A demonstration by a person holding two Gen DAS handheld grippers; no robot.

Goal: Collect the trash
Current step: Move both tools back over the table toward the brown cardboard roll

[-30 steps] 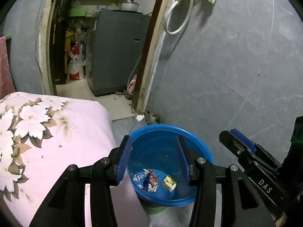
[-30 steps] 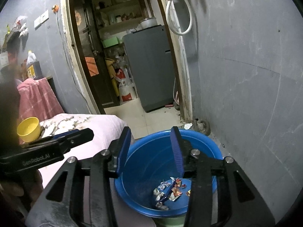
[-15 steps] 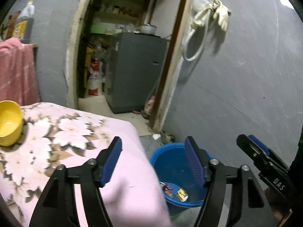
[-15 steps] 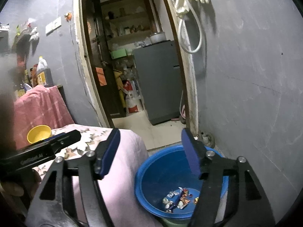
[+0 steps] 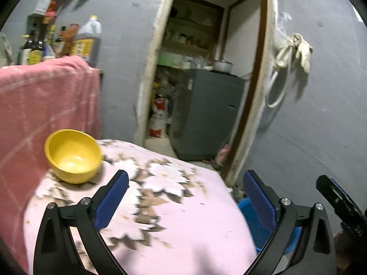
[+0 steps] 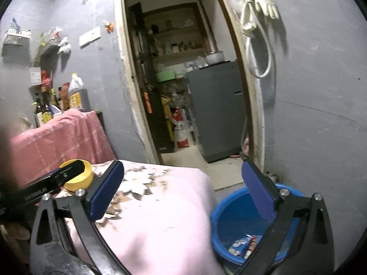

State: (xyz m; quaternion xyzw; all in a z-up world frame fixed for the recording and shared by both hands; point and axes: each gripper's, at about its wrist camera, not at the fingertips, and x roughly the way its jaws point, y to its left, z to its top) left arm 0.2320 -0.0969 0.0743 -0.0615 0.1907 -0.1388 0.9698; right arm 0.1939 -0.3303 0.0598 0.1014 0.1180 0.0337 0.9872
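Both pairs of jaws stand wide apart with nothing between them, and both have just been opening: the left gripper (image 5: 185, 202) is over the pink flower-printed cloth (image 5: 174, 236) that covers the table, and the right gripper (image 6: 183, 191) straddles the cloth's edge and the round blue plastic basin (image 6: 231, 208) that sits low beside it, close to the grey wall (image 6: 321, 123). The trash, a small heap of crumpled printed wrappers (image 6: 243, 246), lies in the bottom of that basin; no loose wrapper shows on the cloth in either view, though the blur could hide small scraps. Judging from this, the collecting looks largely done, and the risks lie in what the open fingers may strike. The empty yellow plastic bowl (image 5: 73, 155) rests on the cloth just ahead and to the left of the left gripper; a careless sweep that way could tip it or push it off the table. The cloth is loose and drapes over the edge, so a blue pad (image 5: 112, 201) dragged across it might bunch it and pull the bowl along. On the other side, a low swing of the right gripper could catch the basin's rim and spill the wrappers back out.
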